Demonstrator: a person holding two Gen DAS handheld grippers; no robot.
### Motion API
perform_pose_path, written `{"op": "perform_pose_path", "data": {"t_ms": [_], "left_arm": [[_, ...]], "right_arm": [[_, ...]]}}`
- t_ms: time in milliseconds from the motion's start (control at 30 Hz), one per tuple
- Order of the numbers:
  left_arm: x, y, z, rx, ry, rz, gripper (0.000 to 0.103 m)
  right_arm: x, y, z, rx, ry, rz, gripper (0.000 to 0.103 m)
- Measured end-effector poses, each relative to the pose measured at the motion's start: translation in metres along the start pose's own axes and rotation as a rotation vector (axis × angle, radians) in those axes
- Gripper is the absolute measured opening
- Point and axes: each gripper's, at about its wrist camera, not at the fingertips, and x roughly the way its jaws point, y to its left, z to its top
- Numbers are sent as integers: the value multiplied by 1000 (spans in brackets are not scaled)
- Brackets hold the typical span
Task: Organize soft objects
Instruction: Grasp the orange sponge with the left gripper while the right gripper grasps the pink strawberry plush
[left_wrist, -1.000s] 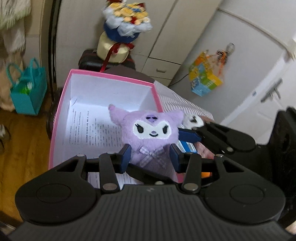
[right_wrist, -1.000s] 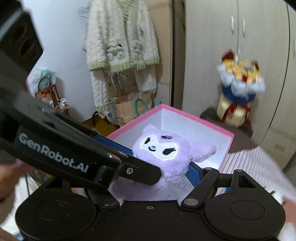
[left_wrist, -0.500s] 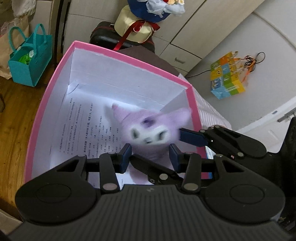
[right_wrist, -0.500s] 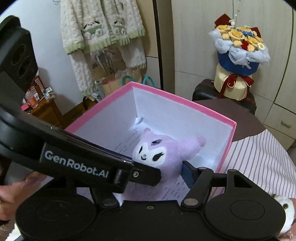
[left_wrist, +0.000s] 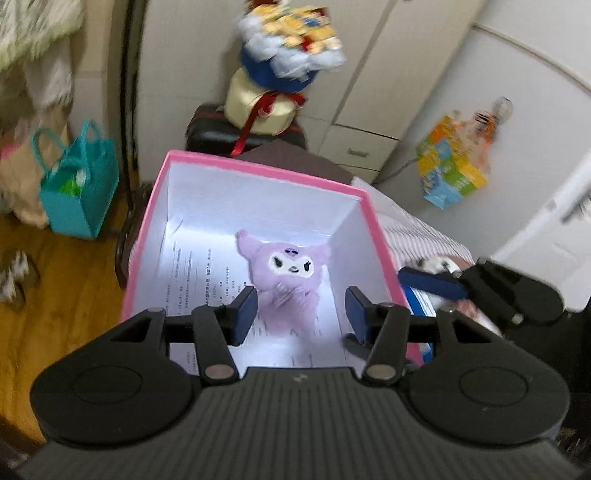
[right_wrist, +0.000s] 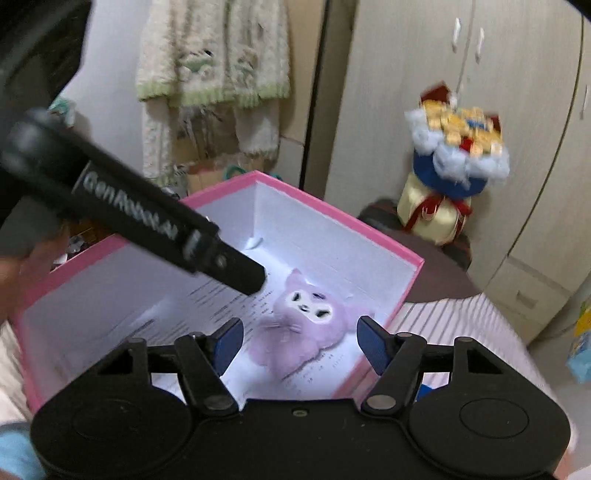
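Purple plush toy (left_wrist: 286, 282) lies inside the pink box (left_wrist: 258, 171), on the printed sheet (left_wrist: 195, 273) lining the floor — centre of the left wrist frame, lower centre of the right wrist frame (right_wrist: 308, 325). Face up, ears spread, toward the box's right wall.

Left gripper (left_wrist: 301, 308): jaws have just been opening and now stand apart, pads clear of the toy on both sides. Toy sits past the tips, not pinched — nothing held.

Right gripper (right_wrist: 299, 338): jaws wide apart, toy visible between and beyond the blue pads (right_wrist: 373, 345), no contact that I can see. Nothing held.

In the right wrist frame the left gripper's arm cuts diagonally from upper left down to the box interior (right_wrist: 255, 277), tip above the sheet just left of the toy. In the left wrist frame the right gripper's blue finger (left_wrist: 432, 282) shows at the right edge, outside the box wall.

Box rests on a striped cloth (right_wrist: 461, 321). Behind it: a bouquet (left_wrist: 288, 59) at top centre, teal bag (left_wrist: 79, 192) on the floor at left, cardigan (right_wrist: 210, 55) hanging top left in the right wrist frame.
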Motion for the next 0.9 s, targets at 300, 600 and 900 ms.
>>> {"op": "perform_pose_path", "data": {"t_ms": [300,600,900], "left_arm": [[-87,-58,-38,252,-149,-13,52],[-123,-121,-93,426,-233,-42,52],[-90,-164,-141,462,-178,-102,51]], "right_arm": [[-96,0,-31,-20,-117,1,75],[-184,-9,-79,42,-219,-78,78],[-214,-24,-157,117,-224,-150,78]]}}
